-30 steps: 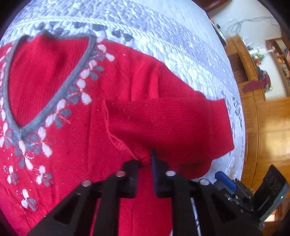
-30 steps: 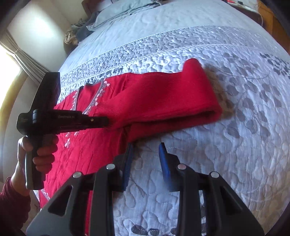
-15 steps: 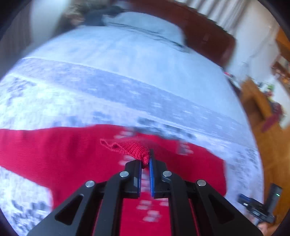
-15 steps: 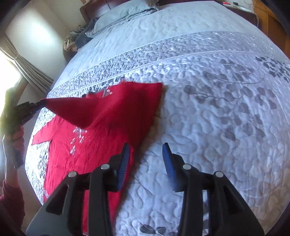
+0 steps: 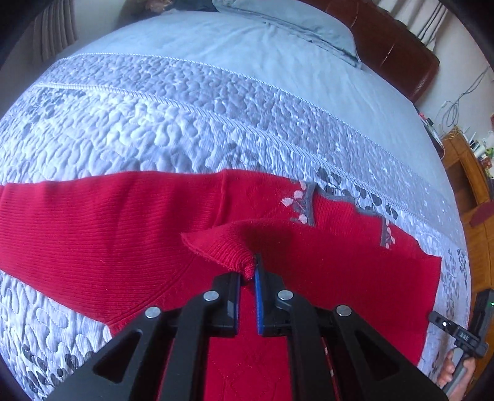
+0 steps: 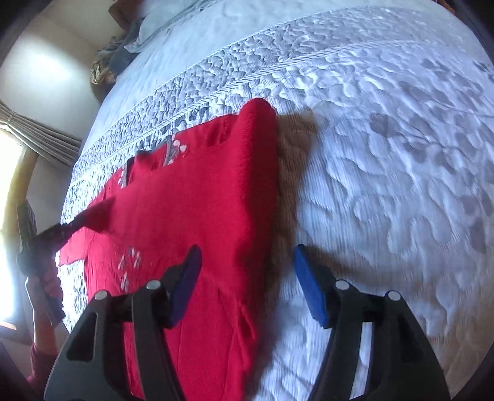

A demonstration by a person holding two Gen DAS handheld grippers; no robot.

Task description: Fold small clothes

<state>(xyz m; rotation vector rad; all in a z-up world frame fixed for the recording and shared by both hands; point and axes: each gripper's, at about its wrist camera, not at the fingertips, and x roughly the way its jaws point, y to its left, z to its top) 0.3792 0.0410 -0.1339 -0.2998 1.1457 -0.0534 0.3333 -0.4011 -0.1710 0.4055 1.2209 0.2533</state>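
Observation:
A red knit sweater [image 5: 92, 231] with a grey, flower-trimmed V-neck [image 5: 305, 203] lies flat on the quilted bed [image 5: 185, 123]. My left gripper [image 5: 248, 274] is shut on a sleeve cuff [image 5: 222, 243] and holds it just above the chest, with that sleeve drawn across the body. In the right wrist view the sweater [image 6: 185, 200] shows a straight folded right edge. My right gripper [image 6: 247, 277] hovers open over that edge: one finger is above the red knit, the other above the quilt [image 6: 401, 154], and nothing is gripped. The left gripper [image 6: 81, 222] appears blurred at far left, pinching the cuff.
A pale blue pillow [image 5: 293, 24] and a dark brown headboard [image 5: 386, 46] lie beyond the sweater. A wooden cabinet [image 5: 475, 191] stands past the bed's right side. A hand [image 5: 454, 370] holds the other gripper's handle at lower right. Curtains [image 6: 40, 138] hang at left.
My left gripper has carried the cuff across the sweater, folding the sleeve over the body. My right gripper widened its jaws and moved left over the sweater's folded edge.

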